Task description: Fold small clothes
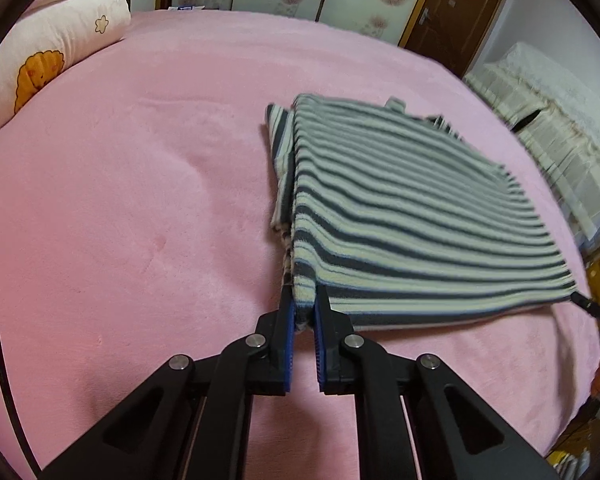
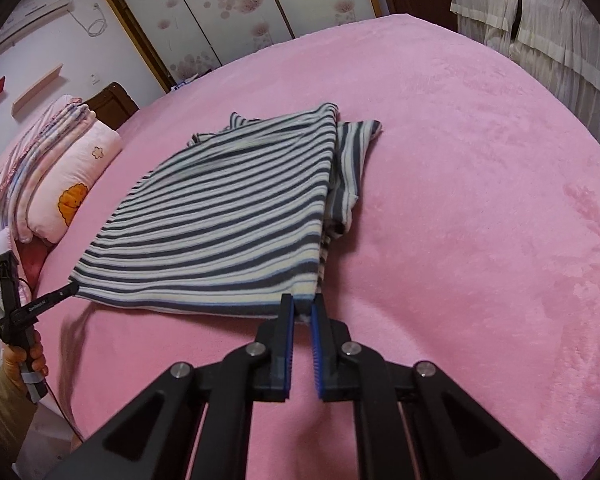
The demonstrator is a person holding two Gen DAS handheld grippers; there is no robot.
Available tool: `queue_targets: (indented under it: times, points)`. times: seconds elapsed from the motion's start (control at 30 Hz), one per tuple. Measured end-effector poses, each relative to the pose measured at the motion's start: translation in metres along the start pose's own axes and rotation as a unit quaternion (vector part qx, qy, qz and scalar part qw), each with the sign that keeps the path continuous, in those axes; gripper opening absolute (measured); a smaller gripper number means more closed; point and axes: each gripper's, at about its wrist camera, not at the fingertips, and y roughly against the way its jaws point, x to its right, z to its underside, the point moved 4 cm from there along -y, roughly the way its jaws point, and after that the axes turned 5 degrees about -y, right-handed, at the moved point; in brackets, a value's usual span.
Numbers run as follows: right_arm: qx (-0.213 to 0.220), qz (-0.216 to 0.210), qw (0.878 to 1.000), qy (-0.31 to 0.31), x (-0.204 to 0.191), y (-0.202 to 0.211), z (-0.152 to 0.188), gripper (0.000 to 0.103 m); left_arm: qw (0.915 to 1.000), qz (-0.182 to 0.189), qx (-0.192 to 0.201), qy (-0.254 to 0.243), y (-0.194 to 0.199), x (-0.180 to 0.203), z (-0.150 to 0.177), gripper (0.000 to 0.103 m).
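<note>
A small striped garment, grey, white and dark blue, is stretched above the pink bed. My left gripper is shut on its near left hem corner. My right gripper is shut on the near right hem corner of the same garment. The far end rests on the bed, with a sleeve folded under at the side. The right gripper's tip shows at the garment's right corner in the left wrist view. The left gripper shows at the left corner in the right wrist view.
A pink pillow with a cartoon print and folded bedding lie at the head of the bed. A wardrobe with floral doors stands behind. A cloth-covered piece of furniture stands past the bed's right side.
</note>
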Motion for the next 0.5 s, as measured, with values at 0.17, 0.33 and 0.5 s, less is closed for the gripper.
queue_targets:
  times: [0.17,0.33,0.5]
  points:
    - [-0.026,0.024,0.999,-0.011,0.016,-0.022,0.021,0.007,0.9995,-0.020,-0.021,-0.010,-0.022,-0.003,0.020,0.006]
    - [-0.029,0.031,0.999,-0.020,0.026,-0.034,0.033,0.006,0.9992,-0.030,-0.011,-0.024,-0.033,-0.003,0.026,0.007]
    - [-0.031,0.051,0.998,-0.008,0.027,-0.034,0.037,0.000,0.9994,-0.016,-0.013,-0.027,-0.029,0.000,0.028,0.032]
